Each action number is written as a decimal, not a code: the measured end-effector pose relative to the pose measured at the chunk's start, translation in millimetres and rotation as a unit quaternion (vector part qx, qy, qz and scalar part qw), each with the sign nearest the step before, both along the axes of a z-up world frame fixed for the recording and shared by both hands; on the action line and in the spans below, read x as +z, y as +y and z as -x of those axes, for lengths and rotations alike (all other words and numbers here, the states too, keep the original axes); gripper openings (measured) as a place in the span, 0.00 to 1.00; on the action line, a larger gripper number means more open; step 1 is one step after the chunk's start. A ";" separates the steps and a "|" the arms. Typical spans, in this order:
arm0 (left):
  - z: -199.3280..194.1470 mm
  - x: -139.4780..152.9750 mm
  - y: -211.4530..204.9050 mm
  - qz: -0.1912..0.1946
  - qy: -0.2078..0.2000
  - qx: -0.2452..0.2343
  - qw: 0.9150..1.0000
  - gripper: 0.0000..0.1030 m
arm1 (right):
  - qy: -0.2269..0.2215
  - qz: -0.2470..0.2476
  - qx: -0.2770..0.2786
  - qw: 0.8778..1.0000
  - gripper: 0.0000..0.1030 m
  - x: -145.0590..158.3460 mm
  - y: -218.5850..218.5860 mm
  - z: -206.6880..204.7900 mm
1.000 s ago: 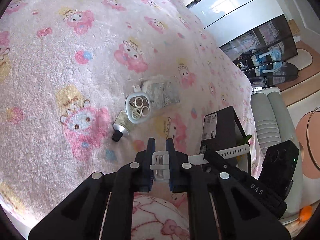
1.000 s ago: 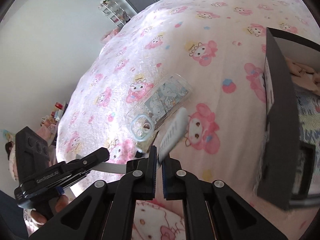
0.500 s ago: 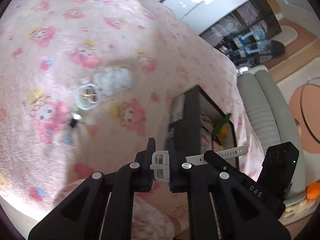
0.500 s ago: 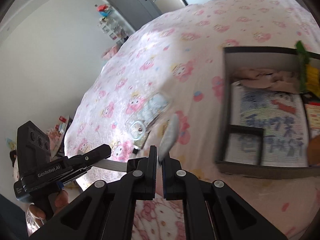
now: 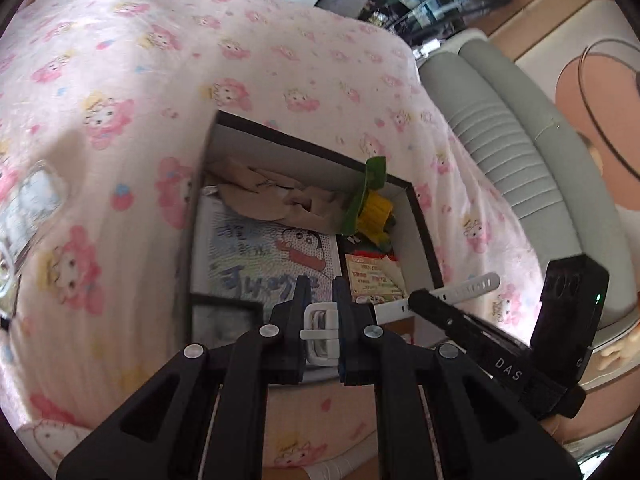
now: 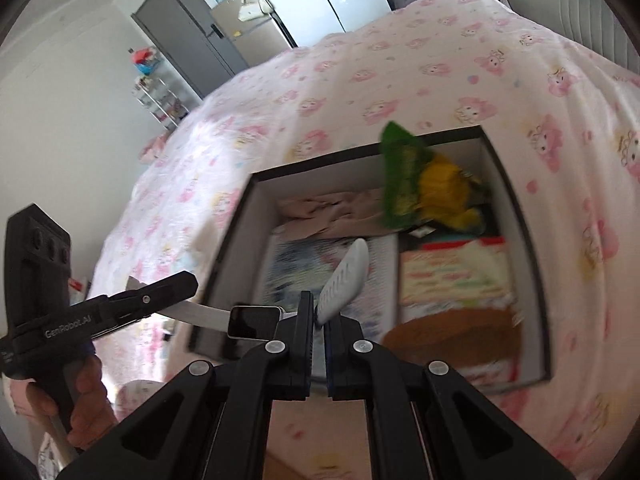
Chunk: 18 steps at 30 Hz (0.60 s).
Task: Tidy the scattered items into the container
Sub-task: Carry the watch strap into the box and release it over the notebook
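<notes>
A white-strapped watch (image 6: pixel 256 322) with a dark rectangular face hangs above the black box (image 6: pixel 516 216) on the bed; left gripper (image 5: pixel 320 312) clenches its buckle end; right gripper (image 6: pixel 318 316) clenches the perforated strap, pointing toward one o'clock.

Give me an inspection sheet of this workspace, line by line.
Surface: pink cartoon-print fleece blanket on a bed.
Job's things: white-strapped smartwatch held above the open black cardboard box; a clear phone case lies on the blanket.
Clutter: in the box, a green-and-yellow snack bag, beige crumpled cloth and a cartoon-print booklet.
Grippers: left tongs shut on the buckle end; right tongs shut on the holed strap end.
Cables: nothing seen.
Surroundings: grey cabinet, grey ribbed sofa.
</notes>
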State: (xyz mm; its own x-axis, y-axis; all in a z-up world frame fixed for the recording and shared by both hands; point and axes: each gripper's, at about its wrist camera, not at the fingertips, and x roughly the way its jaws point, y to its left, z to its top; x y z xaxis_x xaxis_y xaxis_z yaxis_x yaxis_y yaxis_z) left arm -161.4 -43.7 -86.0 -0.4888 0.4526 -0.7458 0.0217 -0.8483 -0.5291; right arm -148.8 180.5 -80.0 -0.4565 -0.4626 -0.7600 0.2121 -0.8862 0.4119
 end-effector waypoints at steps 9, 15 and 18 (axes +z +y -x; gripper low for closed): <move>46.0 -54.9 38.0 0.064 -0.061 -0.023 0.996 0.09 | -0.088 -0.006 -0.004 0.996 0.04 -63.3 21.6 43.1; 41.3 -53.0 35.7 0.146 -0.071 -0.003 0.987 0.22 | -0.106 -0.052 -0.017 0.993 0.25 -71.1 27.0 38.5; 31.4 -34.7 28.4 0.149 -0.045 0.005 0.988 0.29 | -0.078 -0.077 -0.021 0.994 0.26 -56.0 31.7 31.7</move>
